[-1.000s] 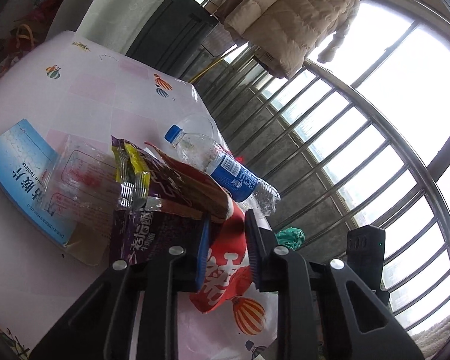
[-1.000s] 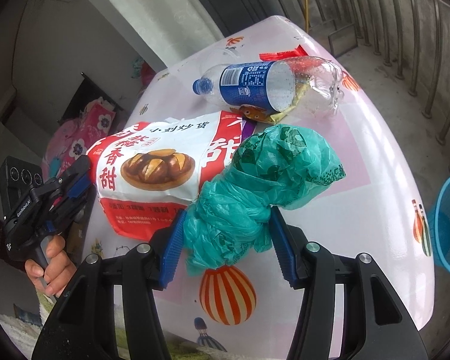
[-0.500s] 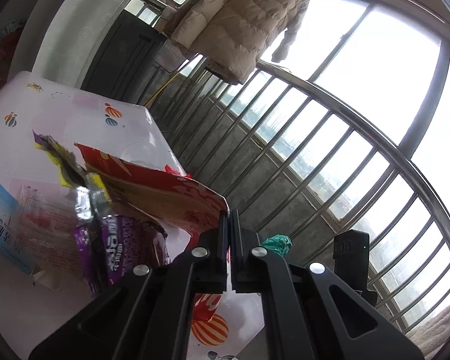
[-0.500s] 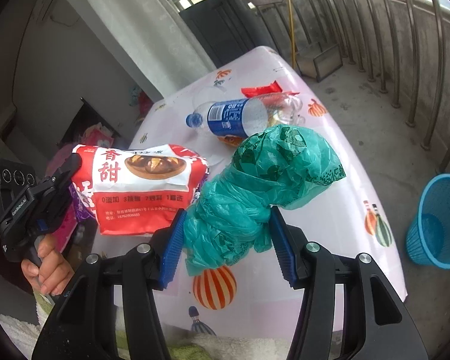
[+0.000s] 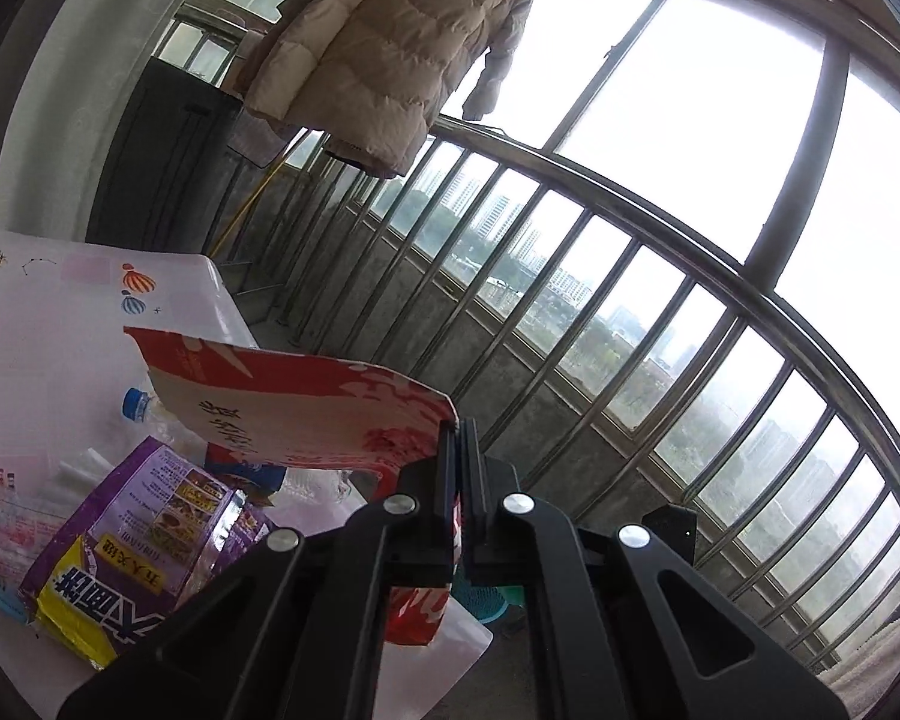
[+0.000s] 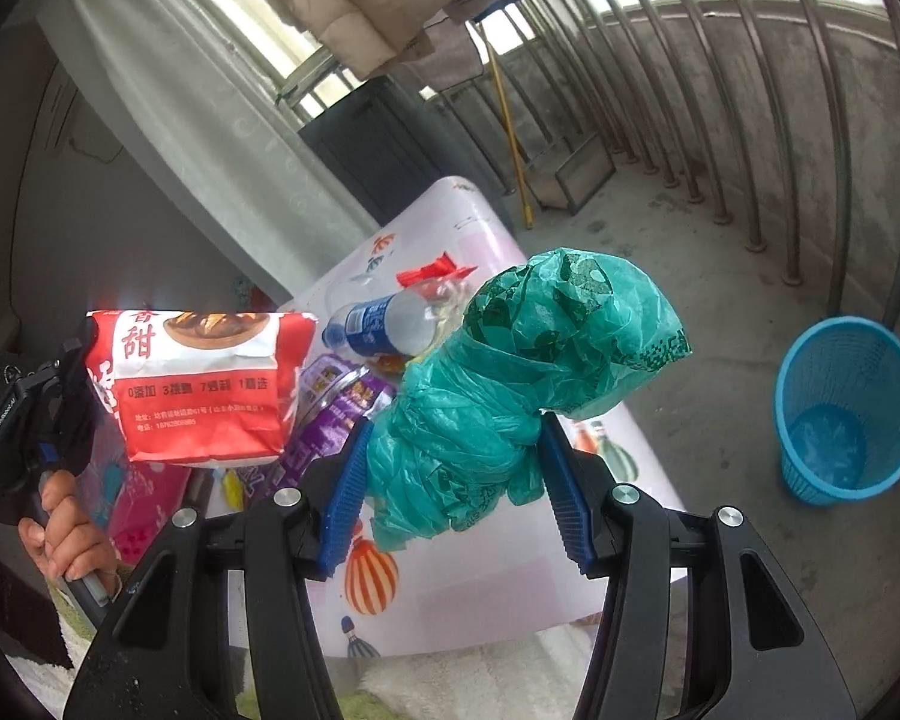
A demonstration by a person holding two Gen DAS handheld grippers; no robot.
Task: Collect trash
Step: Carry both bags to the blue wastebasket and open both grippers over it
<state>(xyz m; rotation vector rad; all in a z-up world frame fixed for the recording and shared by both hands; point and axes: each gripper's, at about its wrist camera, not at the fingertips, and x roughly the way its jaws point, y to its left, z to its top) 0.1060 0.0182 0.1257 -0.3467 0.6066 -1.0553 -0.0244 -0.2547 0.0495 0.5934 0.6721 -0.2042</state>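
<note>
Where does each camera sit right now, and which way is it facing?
Left wrist: on the left hand-held gripper, looking past the red snack bag pinched in its jaws toward the balcony railing; only its black fingers show.
Right wrist: on the right hand-held gripper, looking over the green plastic bag it clamps toward the table and blue basket; the person's left hand shows.
Shared: the red snack bag, purple packet, bottle, hanging coat.
</note>
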